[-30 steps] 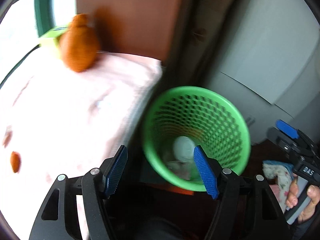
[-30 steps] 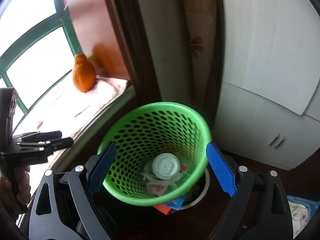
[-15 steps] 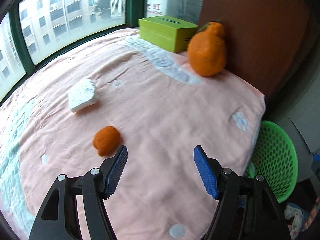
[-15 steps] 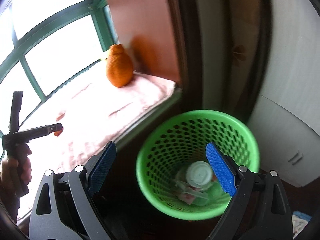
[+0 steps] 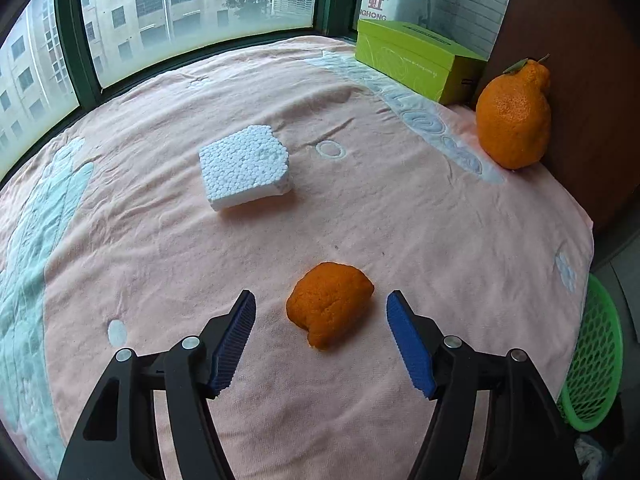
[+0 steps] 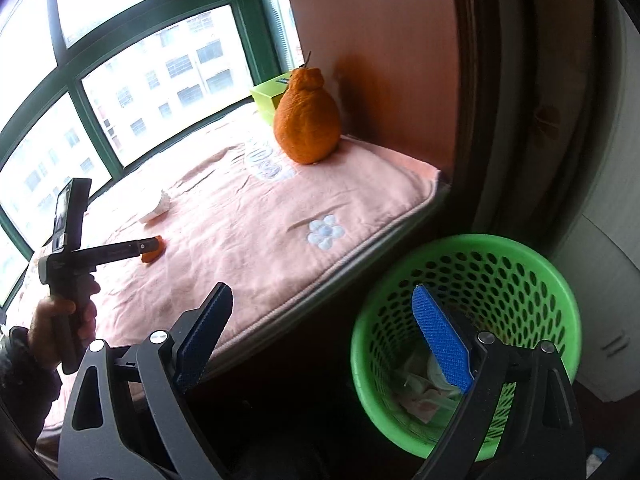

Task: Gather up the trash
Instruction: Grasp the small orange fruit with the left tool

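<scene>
A piece of orange peel (image 5: pixel 329 303) lies on the pink blanket (image 5: pixel 400 216), just ahead of and between the open fingers of my left gripper (image 5: pixel 320 330). A white foam block (image 5: pixel 245 166) lies farther back on the blanket. The green mesh basket (image 6: pixel 516 264) stands on the floor beside the ledge with trash inside it. My right gripper (image 6: pixel 322 324) is open and empty, above the gap between ledge and basket. In the right wrist view the left gripper (image 6: pixel 154 246) reaches the peel (image 6: pixel 154 255).
A whole orange fruit (image 5: pixel 514 114) stands at the back right by the brown wall, with a green box (image 5: pixel 416 60) behind it. Windows (image 5: pixel 192 8) border the far edge of the ledge. White cabinet (image 6: pixel 608 312) stands right of the basket. The basket rim (image 5: pixel 596 360) shows at the ledge's right edge.
My left gripper has swung from the basket to the ledge and closed in on the orange peel. My right gripper has drifted left, so the basket sits more to the right.
</scene>
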`<state>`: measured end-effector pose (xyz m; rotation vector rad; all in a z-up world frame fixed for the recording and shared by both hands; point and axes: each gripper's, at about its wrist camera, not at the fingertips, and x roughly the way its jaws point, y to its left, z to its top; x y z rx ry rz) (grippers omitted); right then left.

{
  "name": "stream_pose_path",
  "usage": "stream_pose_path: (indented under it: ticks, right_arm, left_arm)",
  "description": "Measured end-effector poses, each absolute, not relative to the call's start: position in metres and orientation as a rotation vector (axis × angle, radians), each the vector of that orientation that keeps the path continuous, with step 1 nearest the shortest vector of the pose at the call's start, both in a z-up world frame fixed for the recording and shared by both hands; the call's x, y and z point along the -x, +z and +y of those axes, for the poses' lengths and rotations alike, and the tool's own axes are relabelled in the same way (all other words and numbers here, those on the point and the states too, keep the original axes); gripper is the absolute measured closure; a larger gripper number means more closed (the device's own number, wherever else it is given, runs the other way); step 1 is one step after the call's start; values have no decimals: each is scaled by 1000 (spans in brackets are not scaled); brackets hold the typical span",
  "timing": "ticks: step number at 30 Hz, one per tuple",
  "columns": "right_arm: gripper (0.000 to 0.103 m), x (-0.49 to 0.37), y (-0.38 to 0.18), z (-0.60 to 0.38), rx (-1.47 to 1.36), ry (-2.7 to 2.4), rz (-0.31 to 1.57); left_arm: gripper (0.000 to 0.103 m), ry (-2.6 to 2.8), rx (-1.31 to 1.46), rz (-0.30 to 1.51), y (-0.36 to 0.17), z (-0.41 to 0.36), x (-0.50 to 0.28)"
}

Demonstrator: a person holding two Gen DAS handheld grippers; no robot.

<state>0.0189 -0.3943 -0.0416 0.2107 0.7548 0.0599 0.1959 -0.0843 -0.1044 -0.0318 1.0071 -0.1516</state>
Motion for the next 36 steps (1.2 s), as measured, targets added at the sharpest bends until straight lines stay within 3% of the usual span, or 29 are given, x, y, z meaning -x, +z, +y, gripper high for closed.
stream_pose_path:
  ticks: [4,11,17,36]
  right_arm:
    - [12,-26,-43,-386,-205,74,762]
    - [12,-34,-46,-377,-195,88,776]
    - [12,-40,-47,-368,-185,108,783]
    - [13,-137,-52,-231,-142,360,857]
  left_arm:
    - [40,-155,46,1015,-110,-84,-200]
    - [60,-188,72,1020,-115,-83,-201]
    - [69,-217,100,1011,-107,-75,-193]
    - [70,-106,191,906,-46,47,-140]
